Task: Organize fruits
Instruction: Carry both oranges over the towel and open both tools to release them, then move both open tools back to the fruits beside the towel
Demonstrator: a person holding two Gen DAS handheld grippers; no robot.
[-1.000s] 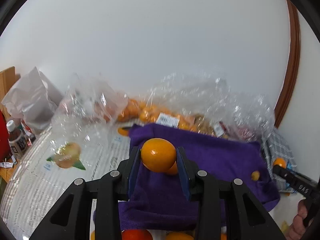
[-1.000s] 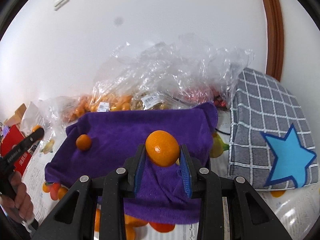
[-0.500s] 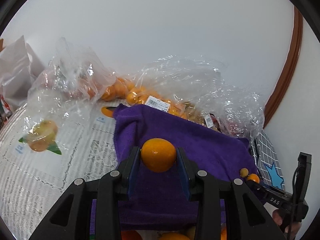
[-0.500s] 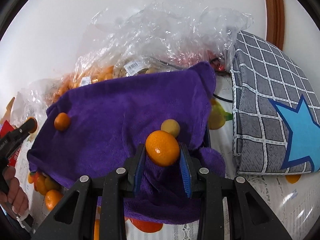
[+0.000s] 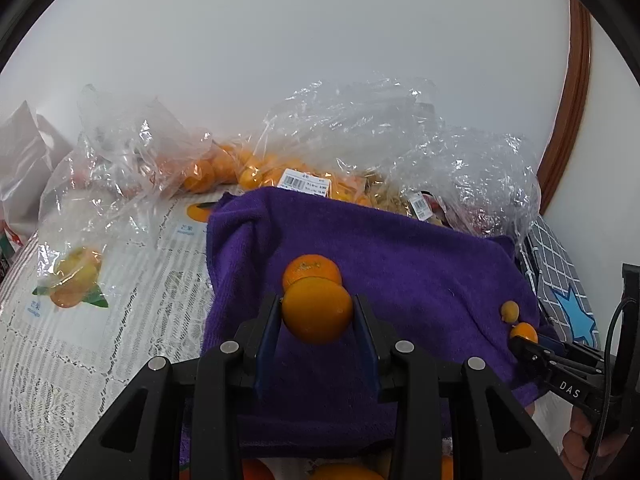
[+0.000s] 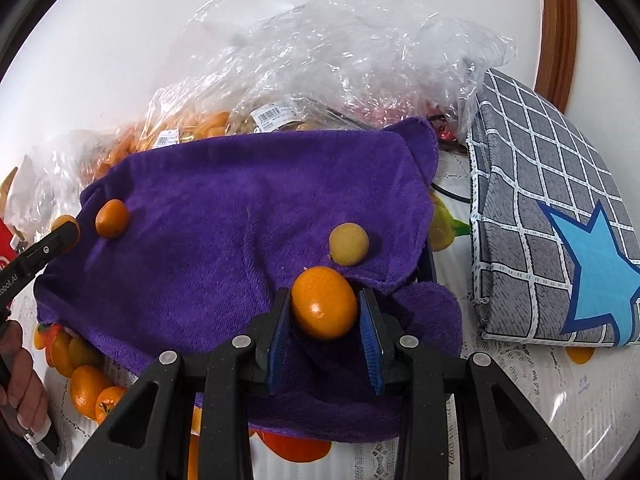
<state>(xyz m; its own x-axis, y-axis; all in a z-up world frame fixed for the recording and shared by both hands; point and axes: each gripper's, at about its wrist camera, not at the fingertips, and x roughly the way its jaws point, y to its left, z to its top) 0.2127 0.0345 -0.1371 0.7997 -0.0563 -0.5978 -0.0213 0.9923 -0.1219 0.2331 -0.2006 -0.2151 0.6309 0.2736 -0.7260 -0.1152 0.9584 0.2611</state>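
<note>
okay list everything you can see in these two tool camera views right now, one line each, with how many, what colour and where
Held fruits: two, orange; one in the left tool, one in the right tool.
Loose fruits on cloth: two; orange near its left edge, yellowish just beyond the right tool.
Cloth: one, purple, spread in the middle.
Plastic bags: several, clear, behind the cloth, some holding orange fruit; exact count unclear.
Cushion: one, grey checked with blue star, right of the cloth.
Table cover: white lace with fruit prints, under everything.
Wall: white, behind.
Hands: one at each view's lower edge, each on a tool handle.
</note>
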